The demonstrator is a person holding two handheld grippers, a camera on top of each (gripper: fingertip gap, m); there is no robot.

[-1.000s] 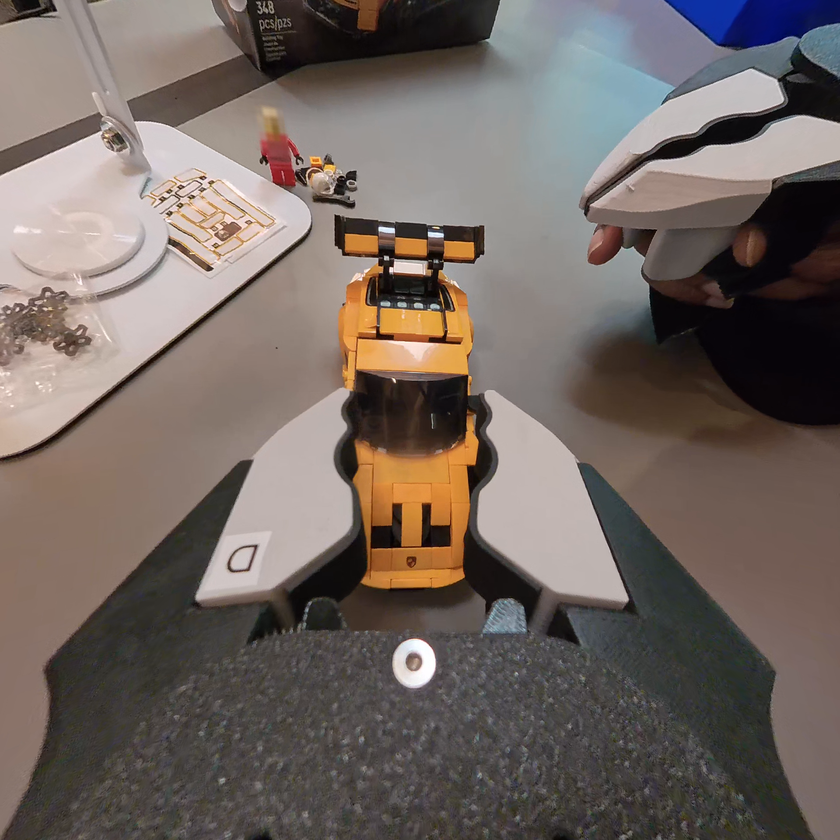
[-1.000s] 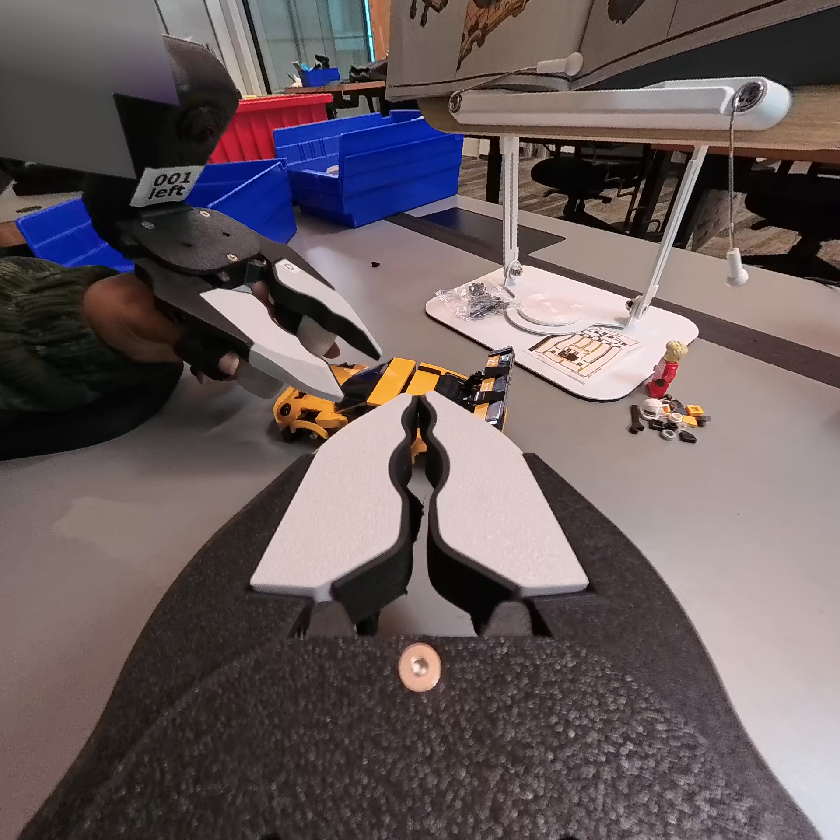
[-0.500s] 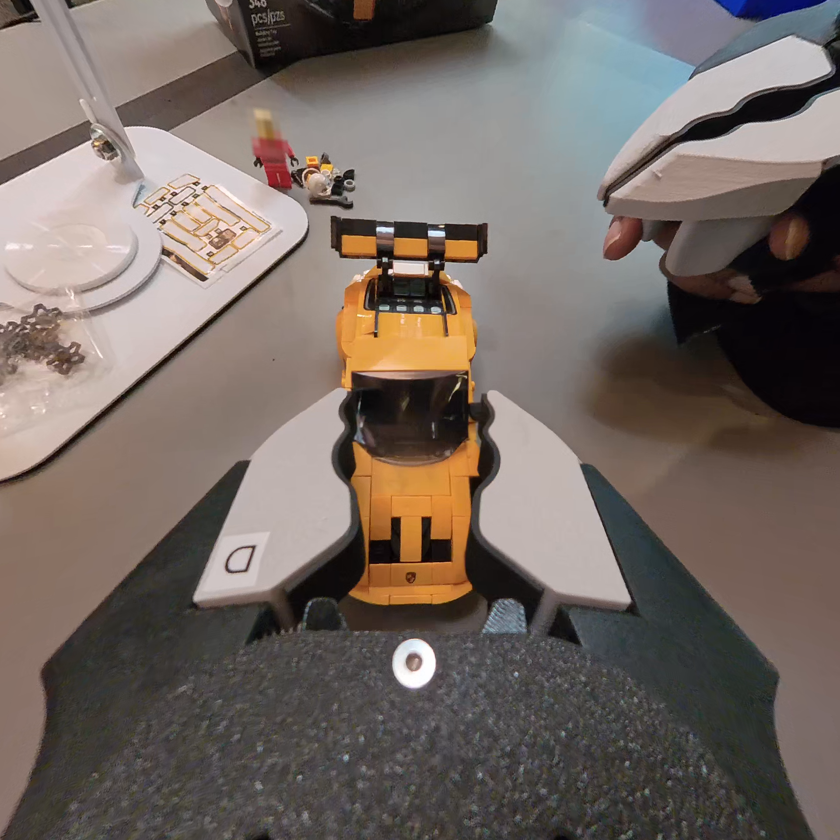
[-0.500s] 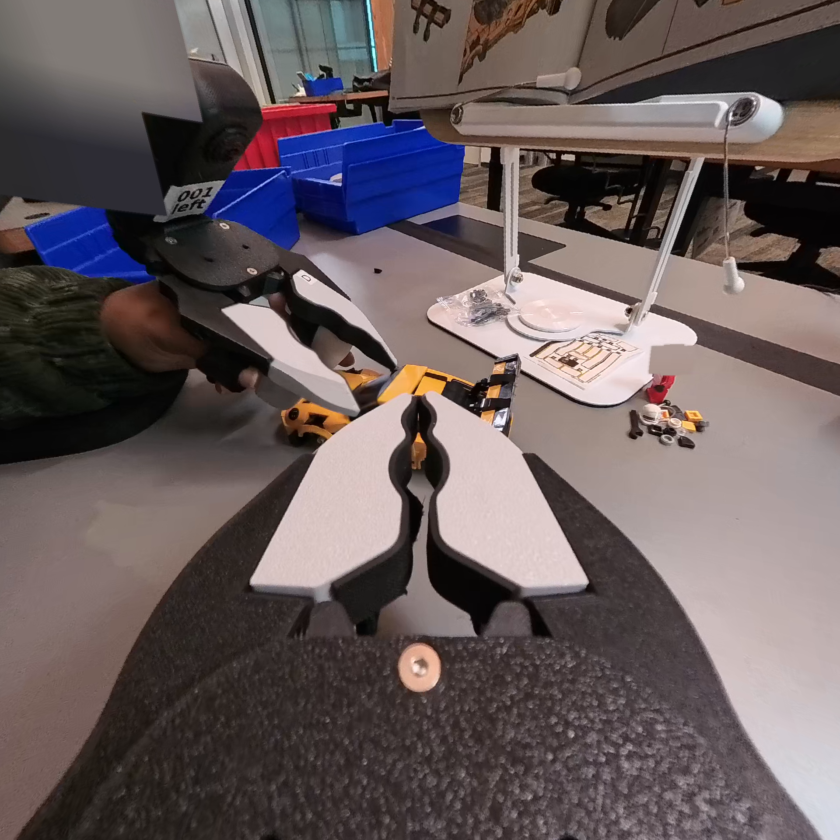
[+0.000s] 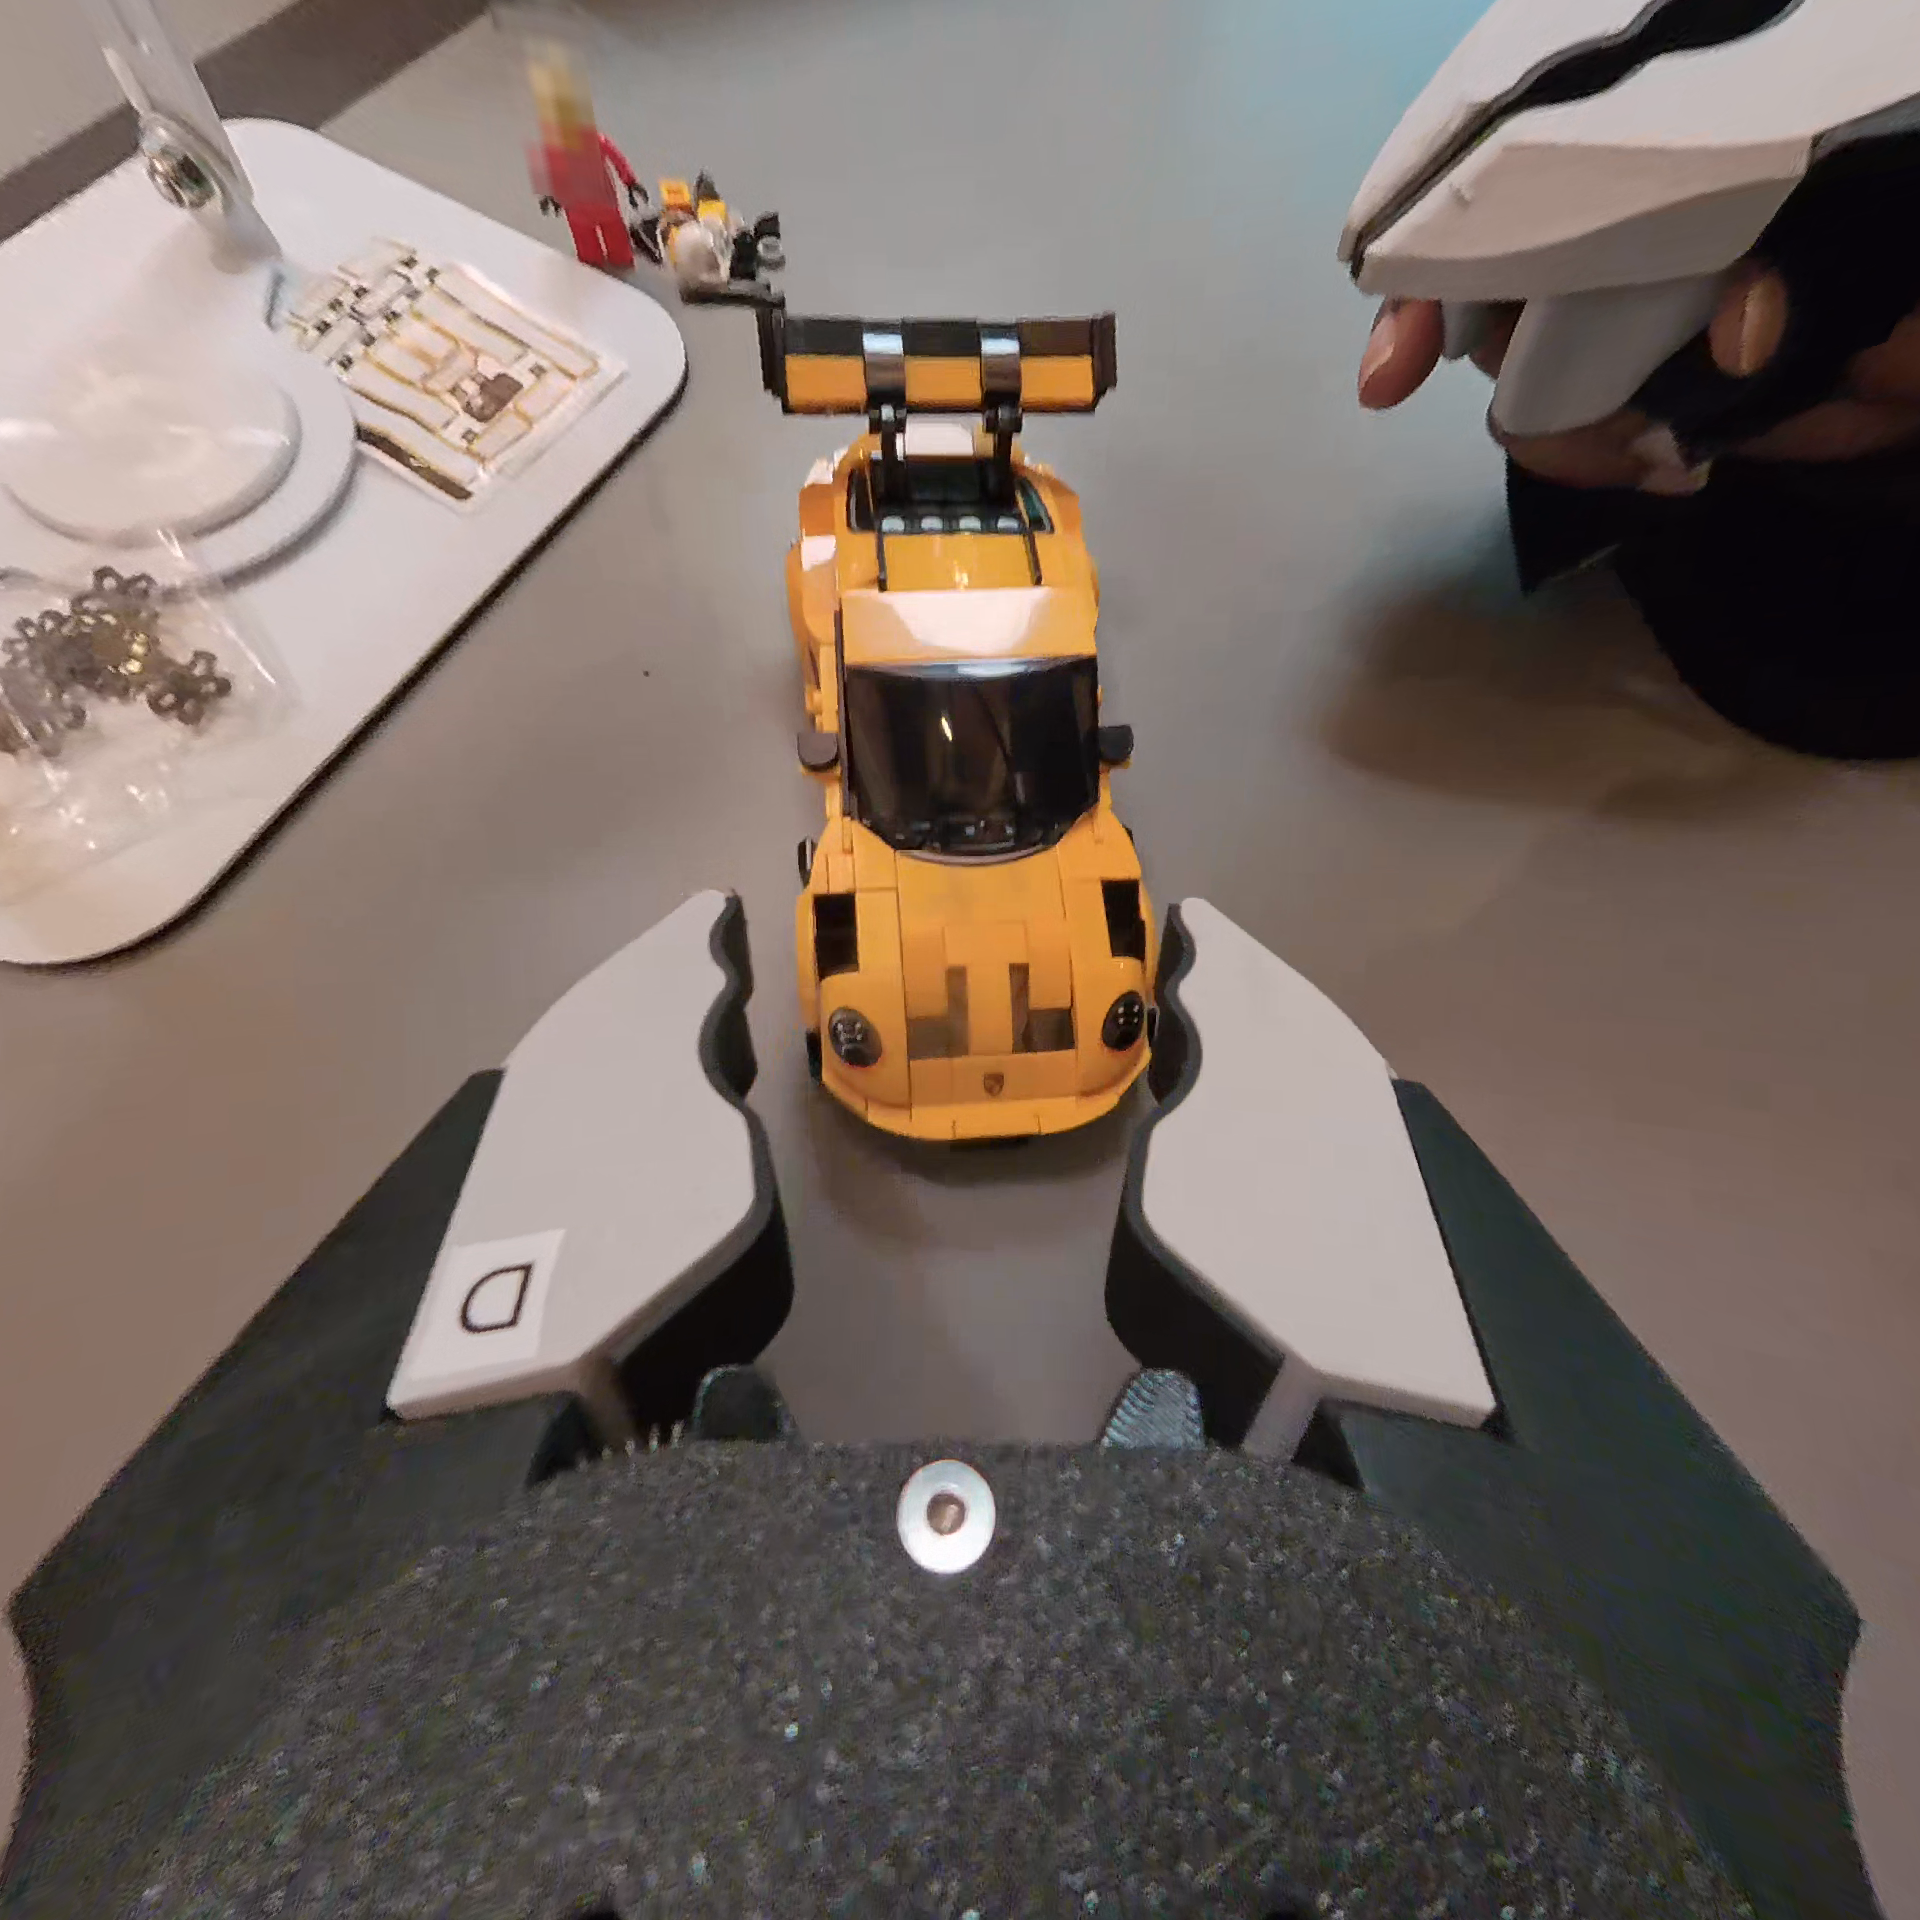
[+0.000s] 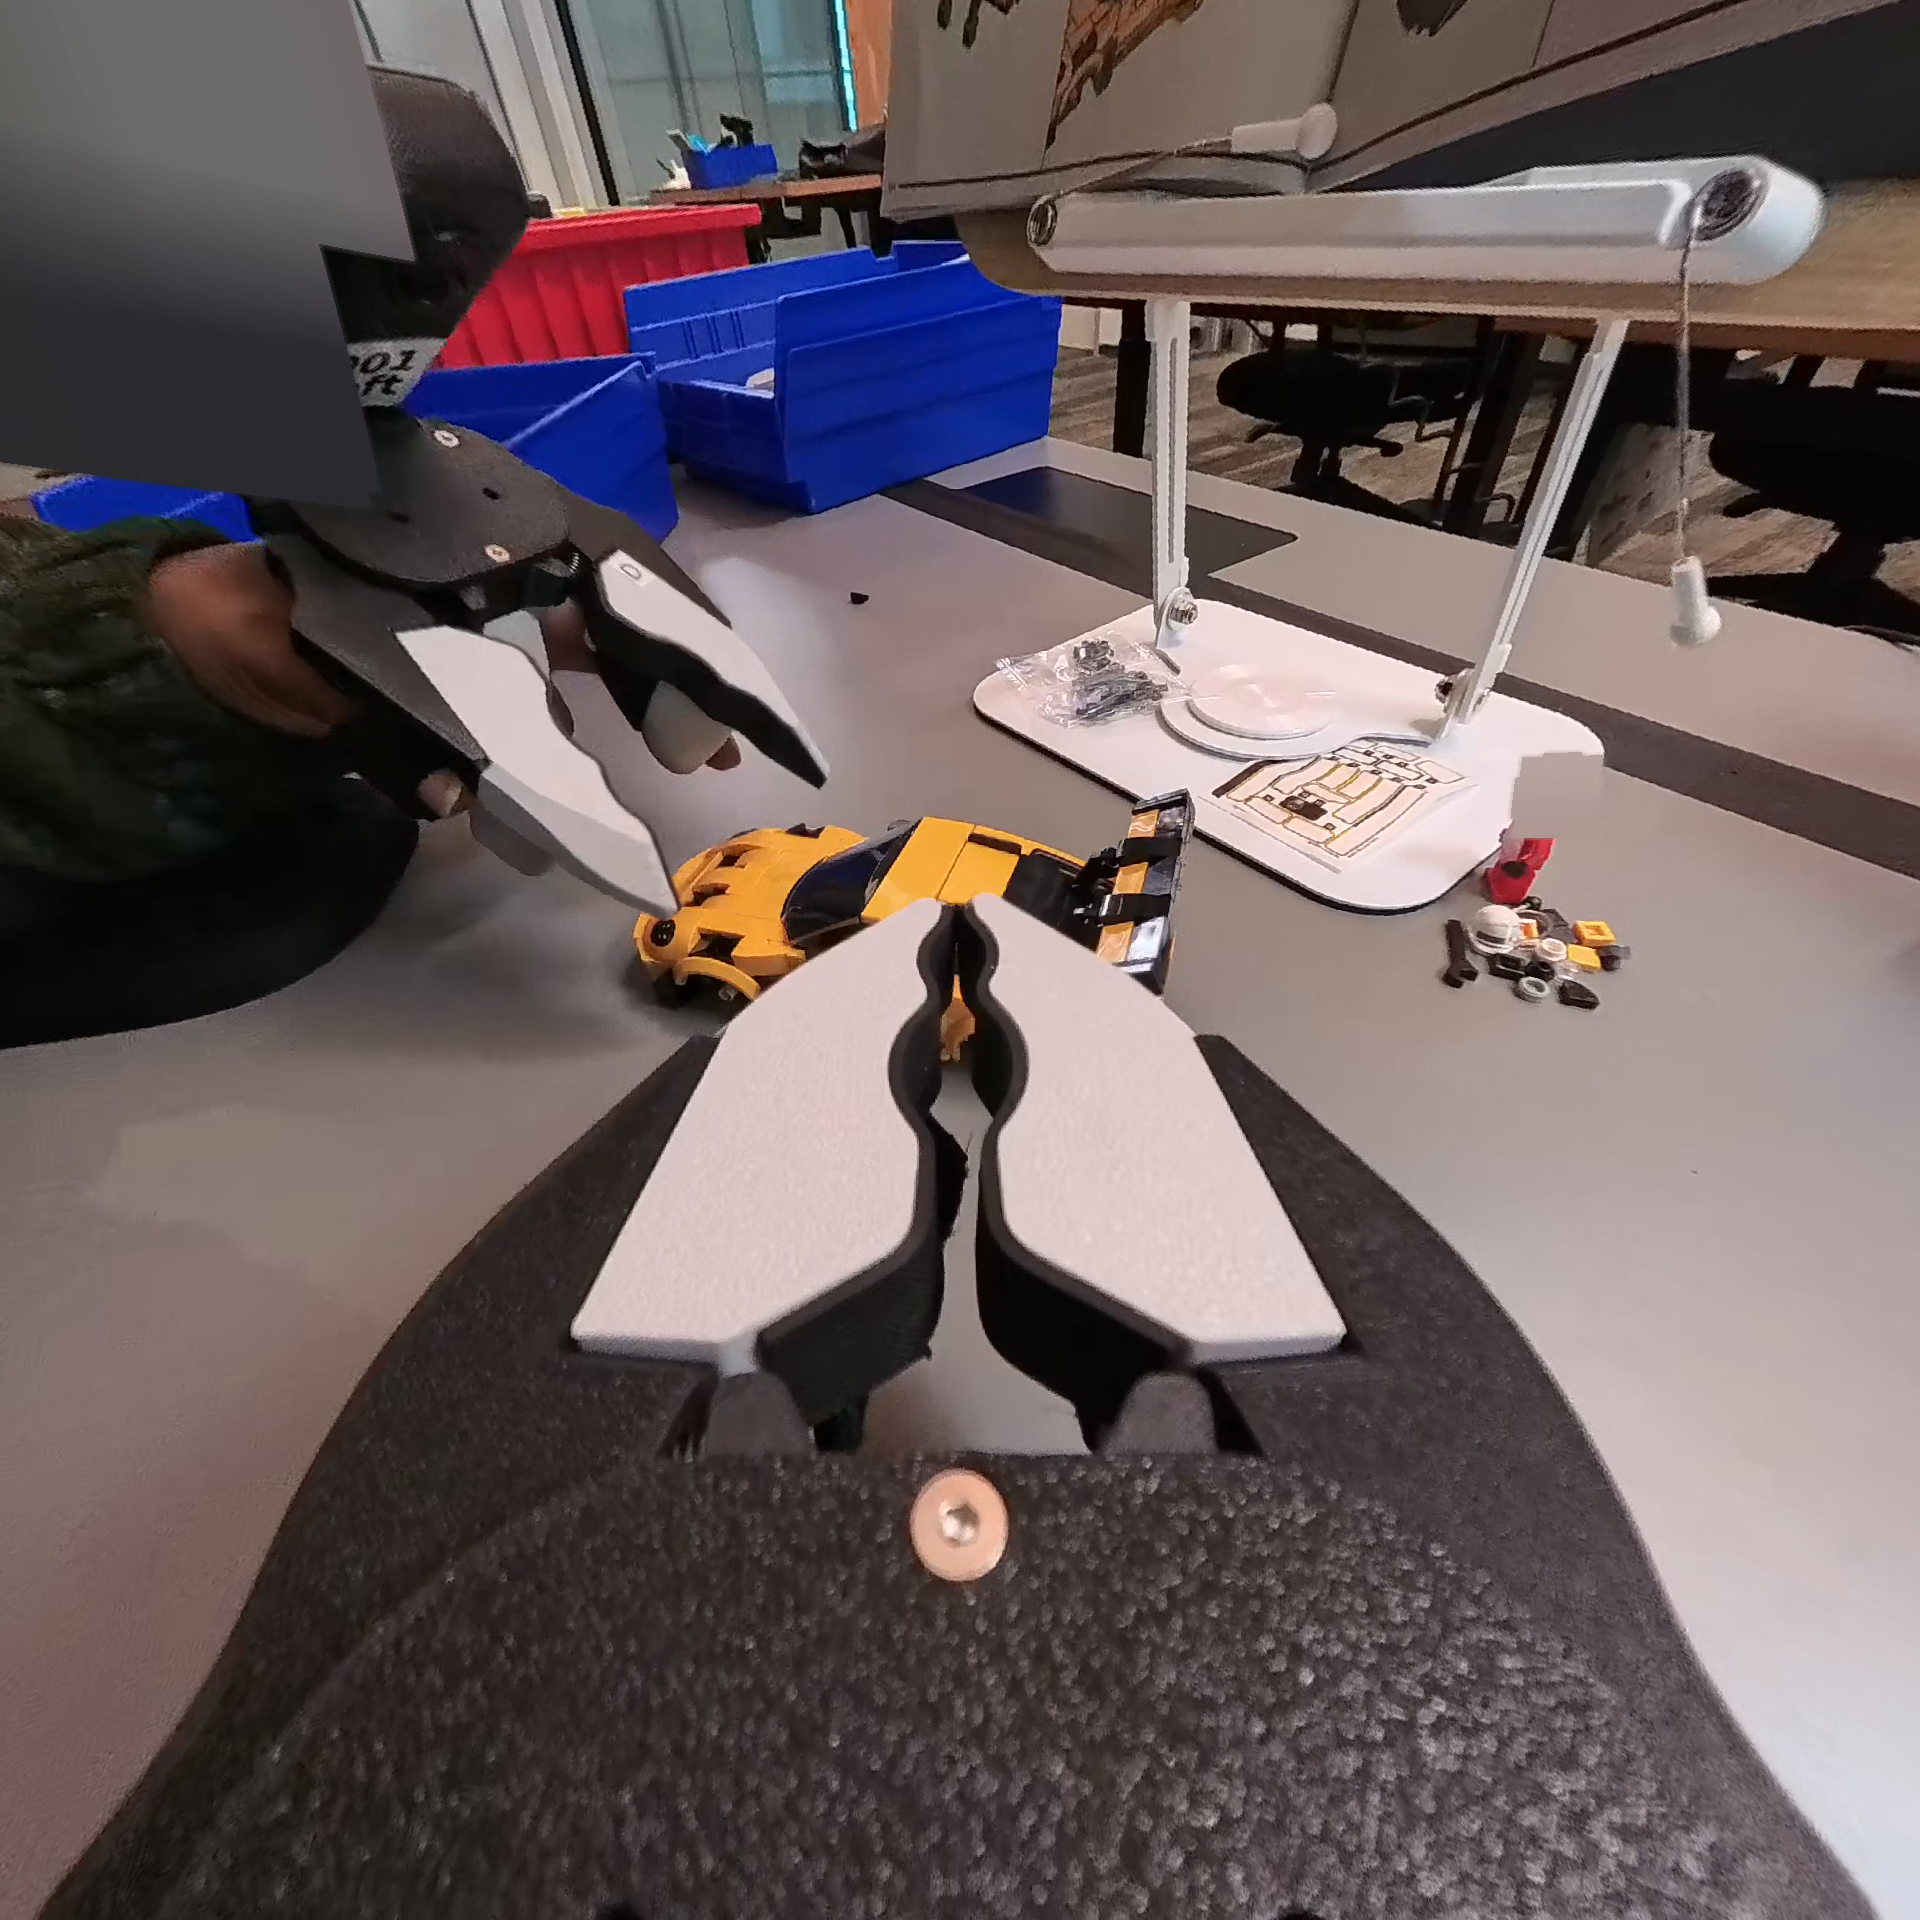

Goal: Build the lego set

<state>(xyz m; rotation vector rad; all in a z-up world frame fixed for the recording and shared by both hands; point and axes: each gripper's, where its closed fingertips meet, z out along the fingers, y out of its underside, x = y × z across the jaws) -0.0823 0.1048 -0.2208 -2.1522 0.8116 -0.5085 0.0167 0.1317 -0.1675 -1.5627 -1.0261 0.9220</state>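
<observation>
From the left wrist view, the left gripper (image 5: 951, 925) is spread wide, its grey fingers (image 5: 634, 1122) flanking the nose of the yellow lego car (image 5: 966, 831) without clearly touching it; the car sits on its wheels on the grey table (image 5: 1351, 1039), nose toward the camera, its black-and-yellow rear wing (image 5: 940, 364) standing up at the far end; off to the left, a white stand base (image 5: 343, 644) carries a sticker sheet (image 5: 447, 364) and a clear bag of dark small parts (image 5: 104, 665); just beyond its corner stands a red minifigure (image 5: 587, 182) beside a little heap of loose pieces (image 5: 717, 234); top right, the right gripper (image 5: 1621, 156) hangs above the table, pressed together.

From the right wrist view, the right gripper (image 6: 956, 920) has its jaws closed with nothing between them, just in front of the car's side; the car (image 6: 894, 894) lies side-on between the two grippers; the left gripper (image 6: 743, 831) is held apart over its nose; blue bins (image 6: 831, 395) stand behind.
</observation>
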